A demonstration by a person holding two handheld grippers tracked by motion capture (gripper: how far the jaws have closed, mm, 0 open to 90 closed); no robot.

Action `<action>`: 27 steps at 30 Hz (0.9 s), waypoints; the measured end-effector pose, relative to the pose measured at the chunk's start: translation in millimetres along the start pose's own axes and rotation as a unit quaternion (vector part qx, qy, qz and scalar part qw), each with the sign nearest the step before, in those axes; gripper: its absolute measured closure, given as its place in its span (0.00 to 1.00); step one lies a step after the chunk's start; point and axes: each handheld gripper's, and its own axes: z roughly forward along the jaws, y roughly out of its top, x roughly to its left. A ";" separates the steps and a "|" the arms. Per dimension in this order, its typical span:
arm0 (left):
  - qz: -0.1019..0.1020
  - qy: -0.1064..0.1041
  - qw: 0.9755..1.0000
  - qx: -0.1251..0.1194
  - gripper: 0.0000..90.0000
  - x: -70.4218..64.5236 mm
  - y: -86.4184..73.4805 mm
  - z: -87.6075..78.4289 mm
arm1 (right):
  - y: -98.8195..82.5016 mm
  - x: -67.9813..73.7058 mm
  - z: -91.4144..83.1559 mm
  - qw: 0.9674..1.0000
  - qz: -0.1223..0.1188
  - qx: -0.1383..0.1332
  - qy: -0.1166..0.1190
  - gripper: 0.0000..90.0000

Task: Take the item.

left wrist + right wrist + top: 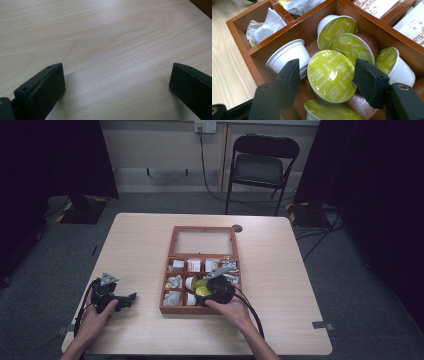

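A wooden compartment box [166, 306] stands in the middle of the table, its glazed lid [204, 241] folded back flat. My right gripper [205, 291] hangs over the box's near middle compartment [372, 27], where several coffee capsules with yellow-green foil lids lie. One capsule [330, 75] sits tilted between its jaws, foil towards the camera, and the jaws [327, 75] look shut on it. A white capsule [287, 53] lies on its side just behind the left jaw. My left gripper [131, 298] rests low over bare tabletop left of the box, open, nothing between its jaws [116, 77].
Other compartments hold tea bags [264, 27] and paper sachets [379, 6]. Bare wooden tabletop [105, 37] spreads left of the box. A black folding chair [262, 165] stands beyond the table's far edge. A person's hands hold both grippers from the near side.
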 end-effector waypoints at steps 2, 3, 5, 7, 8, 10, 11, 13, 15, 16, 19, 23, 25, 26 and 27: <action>0.000 0.000 1.000 0.000 0.00 0.0 0.0 0.0 | 0.4 1.2 1.4 1.000 -0.002 0.005 -0.001 0.42; 0.000 0.000 1.000 0.000 0.00 0.0 0.0 0.0 | 0.7 1.7 2.2 1.000 -0.005 0.008 -0.002 0.42; 0.000 0.000 1.000 0.000 0.00 0.0 0.0 0.0 | 1.3 2.4 3.6 1.000 -0.007 0.013 -0.002 0.42; 0.000 0.000 1.000 0.000 0.00 0.0 0.0 0.0 | 1.8 2.6 4.6 1.000 -0.006 0.017 -0.003 0.43; 0.000 0.000 1.000 0.000 0.00 0.0 0.0 0.0 | 2.0 2.1 4.8 1.000 -0.004 0.019 -0.003 0.43; 0.000 0.000 1.000 0.000 0.00 0.0 0.0 0.0 | 2.4 1.0 5.1 1.000 -0.003 0.023 -0.002 0.43; 0.000 0.000 1.000 0.000 0.00 0.0 0.0 0.0 | 2.7 0.7 5.6 1.000 -0.003 0.025 -0.004 0.43; 0.000 0.000 1.000 0.000 0.00 0.0 0.0 0.0 | 3.3 -0.4 6.2 1.000 -0.001 0.030 -0.006 0.44; 0.000 0.000 1.000 0.000 0.00 0.0 0.0 0.0 | 3.8 -1.2 7.2 0.999 0.001 0.036 -0.007 0.45; 0.000 0.000 1.000 0.000 0.00 0.0 0.0 0.0 | 4.2 -1.5 7.4 0.999 0.001 0.037 -0.007 0.45; 0.000 0.000 1.000 0.000 0.00 0.0 0.0 0.0 | 5.0 -2.5 8.2 0.999 0.002 0.039 -0.006 0.45; 0.000 0.000 1.000 0.000 0.00 0.0 0.0 0.0 | 6.4 -2.5 10.3 0.999 -0.001 0.048 -0.008 0.46; 0.000 0.000 1.000 0.000 0.00 0.0 0.0 0.0 | 6.9 -2.6 10.8 0.999 -0.003 0.048 -0.009 0.46; 0.000 0.000 1.000 0.000 0.00 0.0 0.0 0.0 | 6.9 -2.8 10.8 0.999 -0.002 0.048 -0.008 0.46; 0.000 0.000 1.000 0.000 0.00 0.0 0.0 -0.1 | 6.8 -2.8 10.8 0.999 -0.003 0.049 -0.008 0.46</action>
